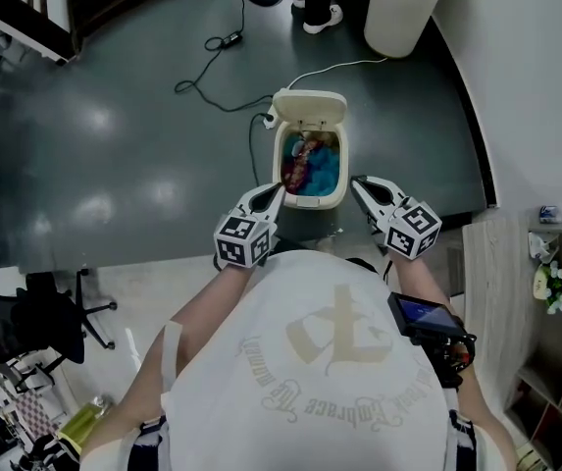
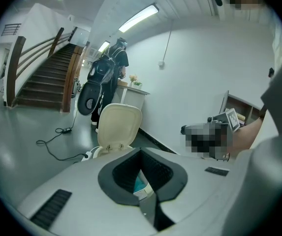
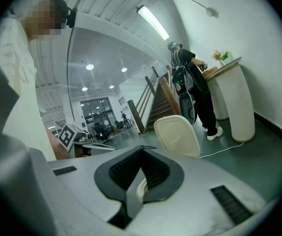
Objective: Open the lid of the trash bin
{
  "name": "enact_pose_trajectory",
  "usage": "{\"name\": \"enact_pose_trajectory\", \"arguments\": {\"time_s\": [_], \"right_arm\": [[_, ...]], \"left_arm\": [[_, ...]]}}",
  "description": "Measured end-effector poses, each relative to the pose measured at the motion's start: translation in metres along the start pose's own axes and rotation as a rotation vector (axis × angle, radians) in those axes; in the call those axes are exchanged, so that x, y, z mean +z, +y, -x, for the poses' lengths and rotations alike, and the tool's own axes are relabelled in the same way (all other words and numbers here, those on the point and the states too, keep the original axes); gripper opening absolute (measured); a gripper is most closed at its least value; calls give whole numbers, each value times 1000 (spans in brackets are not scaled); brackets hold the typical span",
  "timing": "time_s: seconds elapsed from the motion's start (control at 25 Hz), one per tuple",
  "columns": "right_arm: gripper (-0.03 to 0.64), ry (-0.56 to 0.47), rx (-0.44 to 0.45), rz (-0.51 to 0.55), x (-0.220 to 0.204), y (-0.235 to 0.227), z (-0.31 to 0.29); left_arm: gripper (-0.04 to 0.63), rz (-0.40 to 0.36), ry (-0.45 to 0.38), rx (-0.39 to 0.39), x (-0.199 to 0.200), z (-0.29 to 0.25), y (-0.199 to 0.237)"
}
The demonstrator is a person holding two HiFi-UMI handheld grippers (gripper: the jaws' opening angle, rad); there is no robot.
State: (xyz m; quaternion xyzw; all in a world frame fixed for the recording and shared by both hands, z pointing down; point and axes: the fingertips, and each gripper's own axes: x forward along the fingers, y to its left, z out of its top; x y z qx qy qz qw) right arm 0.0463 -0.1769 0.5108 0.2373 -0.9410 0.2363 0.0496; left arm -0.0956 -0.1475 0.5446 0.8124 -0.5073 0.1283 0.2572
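The trash bin (image 1: 279,163) stands on the floor (image 1: 114,116) at the person's 12 o'clock, with its lid (image 1: 309,108) upright and rubbish (image 1: 312,165) inside. The left gripper (image 1: 279,188) is at the bin's 7 o'clock and the right gripper (image 1: 357,182) at 5 o'clock. Both have jaws closed tip to tip, holding nothing.

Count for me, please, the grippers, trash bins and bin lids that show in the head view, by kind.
Grippers: 2 (left gripper, right gripper)
Bins: 1
Lids: 1, raised
Total: 4
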Motion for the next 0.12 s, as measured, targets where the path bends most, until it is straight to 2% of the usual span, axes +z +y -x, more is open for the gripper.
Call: {"name": "enact_pose_trajectory", "arguments": {"time_s": [0.12], "right_arm": [[4,2,2,-3,-4,3,0]], "left_arm": [[15,4,5,3,-4,2,-1]]}}
